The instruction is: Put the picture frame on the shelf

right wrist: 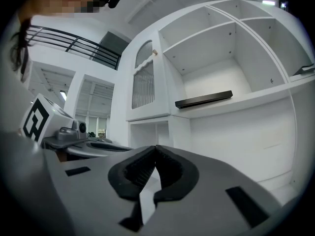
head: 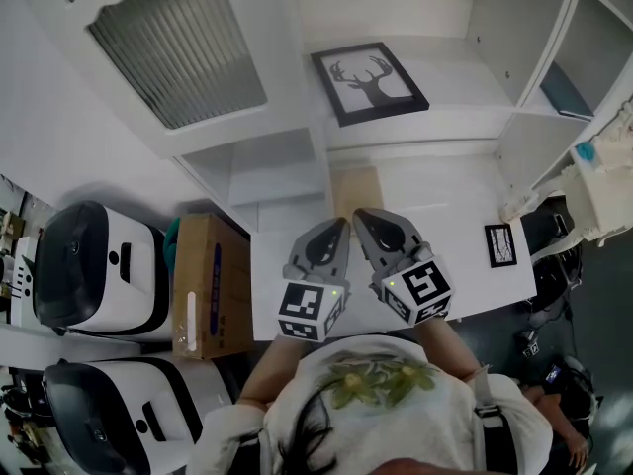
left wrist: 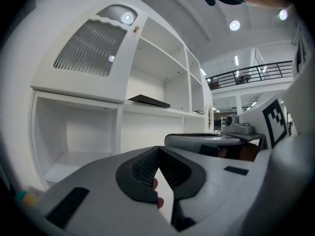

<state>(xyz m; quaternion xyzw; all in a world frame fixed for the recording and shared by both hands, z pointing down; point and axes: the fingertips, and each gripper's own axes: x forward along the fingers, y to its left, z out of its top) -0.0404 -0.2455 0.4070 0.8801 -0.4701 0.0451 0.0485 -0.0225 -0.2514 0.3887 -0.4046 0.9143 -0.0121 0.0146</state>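
The picture frame point(head: 369, 82) lies flat on the white shelf point(head: 465, 102), at twelve o'clock from the grippers. It is a thin, stiff rectangle with a black rim around a deer print. It is probably light, its face likely smooth and fragile, so best pinched across one rim edge. The left gripper point(head: 341, 226) and right gripper point(head: 362, 216) are side by side, both closed on nothing.

Louvred white cabinet door point(head: 178, 52); cardboard box point(head: 210, 285); railed balcony point(left wrist: 246, 75); ceiling spotlights point(left wrist: 235, 25).
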